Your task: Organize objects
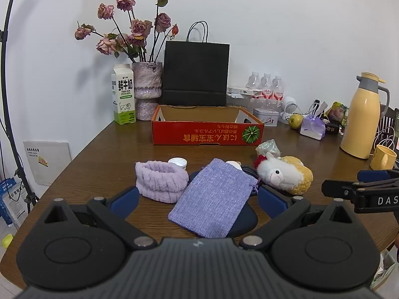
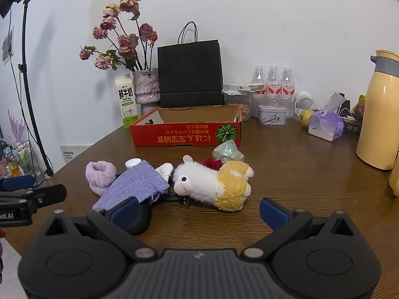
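A pile of small things lies mid-table: a purple woven pouch [image 1: 214, 199] [image 2: 136, 185] on a dark blue case [image 1: 243, 220], a fluffy lilac wristband [image 1: 160, 180] [image 2: 101, 175], a white bottle cap [image 1: 177, 162] [image 2: 133, 163] and a white-and-yellow plush sheep [image 1: 285, 173] [image 2: 214, 183]. Behind them stands an empty orange cardboard box [image 1: 207, 134] [image 2: 185, 134]. My left gripper [image 1: 198, 200] is open just short of the pouch. My right gripper [image 2: 199, 211] is open in front of the sheep, nothing between its fingers.
Along the wall stand a milk carton [image 1: 123, 94], a vase of dried roses [image 1: 147, 89], a black paper bag [image 1: 195, 73] and water bottles [image 2: 273, 79]. A yellow thermos [image 1: 365, 117] [image 2: 381, 114] and mug [image 1: 382, 157] stand at right. A crumpled wrapper [image 2: 228, 150] lies by the box.
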`<state>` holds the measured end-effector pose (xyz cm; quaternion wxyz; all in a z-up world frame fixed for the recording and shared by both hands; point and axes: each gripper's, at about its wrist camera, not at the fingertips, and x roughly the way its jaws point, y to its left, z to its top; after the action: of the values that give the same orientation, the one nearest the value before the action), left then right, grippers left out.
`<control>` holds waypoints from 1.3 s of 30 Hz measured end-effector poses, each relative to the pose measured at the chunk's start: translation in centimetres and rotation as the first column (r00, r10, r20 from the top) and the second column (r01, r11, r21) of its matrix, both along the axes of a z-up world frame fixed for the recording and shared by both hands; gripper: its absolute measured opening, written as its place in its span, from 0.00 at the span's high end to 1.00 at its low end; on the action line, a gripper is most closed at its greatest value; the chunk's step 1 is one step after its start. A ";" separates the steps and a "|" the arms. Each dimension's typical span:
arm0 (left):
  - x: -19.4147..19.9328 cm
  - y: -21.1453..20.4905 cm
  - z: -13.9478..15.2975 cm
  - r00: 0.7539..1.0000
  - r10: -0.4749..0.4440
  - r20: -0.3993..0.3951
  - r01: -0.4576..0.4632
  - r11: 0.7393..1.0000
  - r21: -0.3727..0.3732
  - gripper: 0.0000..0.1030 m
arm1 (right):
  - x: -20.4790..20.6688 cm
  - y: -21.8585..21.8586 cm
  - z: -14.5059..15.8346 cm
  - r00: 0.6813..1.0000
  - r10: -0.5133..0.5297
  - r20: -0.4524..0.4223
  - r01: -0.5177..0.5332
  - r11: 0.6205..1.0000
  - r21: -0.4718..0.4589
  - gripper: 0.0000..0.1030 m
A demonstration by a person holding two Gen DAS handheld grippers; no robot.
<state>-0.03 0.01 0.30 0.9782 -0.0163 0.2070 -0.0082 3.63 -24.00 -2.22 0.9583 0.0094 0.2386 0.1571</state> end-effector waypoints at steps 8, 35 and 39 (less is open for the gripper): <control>0.1 0.1 -0.2 1.000 -0.003 -0.004 0.003 1.000 -0.007 0.00 | 0.1 0.1 0.0 1.000 -0.001 -0.005 0.001 1.000 -0.002 0.00; 0.0 0.5 -0.8 1.000 0.003 -0.014 -0.003 1.000 -0.021 0.00 | 0.0 0.1 -0.1 1.000 -0.004 -0.014 0.004 1.000 -0.005 0.00; 0.0 0.5 -0.9 1.000 0.004 -0.015 -0.004 1.000 -0.022 0.00 | 0.0 0.1 -0.2 1.000 -0.004 -0.014 0.004 1.000 -0.005 0.00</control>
<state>-0.02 0.56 -0.59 0.9764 -0.0273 0.2140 -0.0084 3.65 -23.86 -2.39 0.9569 0.0084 0.2458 0.1545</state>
